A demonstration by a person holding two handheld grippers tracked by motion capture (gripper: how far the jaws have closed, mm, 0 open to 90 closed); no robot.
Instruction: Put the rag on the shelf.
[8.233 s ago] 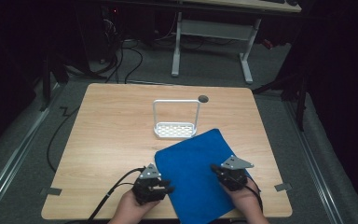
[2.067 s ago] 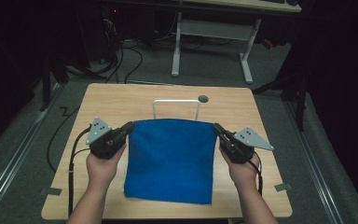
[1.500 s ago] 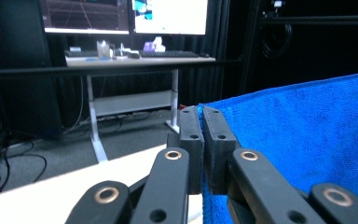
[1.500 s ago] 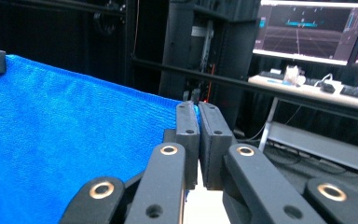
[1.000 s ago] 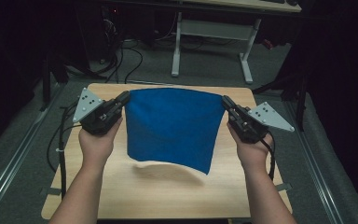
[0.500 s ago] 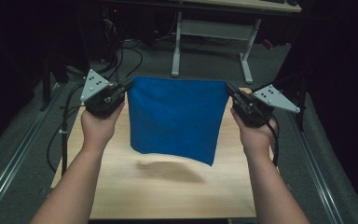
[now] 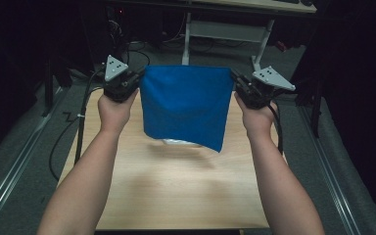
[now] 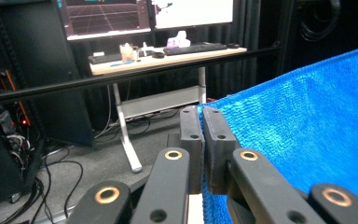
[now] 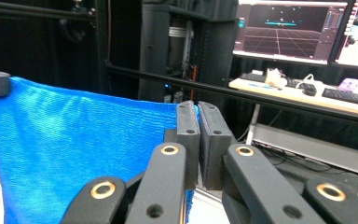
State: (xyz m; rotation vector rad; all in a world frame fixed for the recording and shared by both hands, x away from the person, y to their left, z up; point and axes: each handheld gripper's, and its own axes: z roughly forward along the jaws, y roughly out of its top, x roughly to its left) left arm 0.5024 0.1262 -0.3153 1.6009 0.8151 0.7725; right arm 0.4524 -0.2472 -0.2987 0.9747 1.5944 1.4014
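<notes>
A blue cloth [image 7: 183, 105] hangs spread in the air above the far half of the wooden table [image 7: 176, 191]. My left gripper [image 7: 138, 78] is shut on its upper left corner and my right gripper [image 7: 235, 80] is shut on its upper right corner. The top edge is stretched level between them and the lower edge hangs free, dipping at the right. In the left gripper view the cloth [image 8: 303, 140] runs off to the right from the shut left gripper [image 8: 202, 112]. In the right gripper view the cloth [image 9: 74, 144] spreads left from the right gripper [image 9: 198, 108].
A white wire rack [image 7: 178, 142] on the table peeks out below the cloth's lower edge. Beyond the table stand a desk [image 8: 168, 58] with a keyboard, monitors [image 9: 289, 28] and floor cables [image 7: 73, 122]. A black bar [image 8: 121, 79] crosses behind.
Both grippers have lifted the cloth off the table and carried it up and away from me; it now hangs fully clear of the tabletop, covering most of the rack.
</notes>
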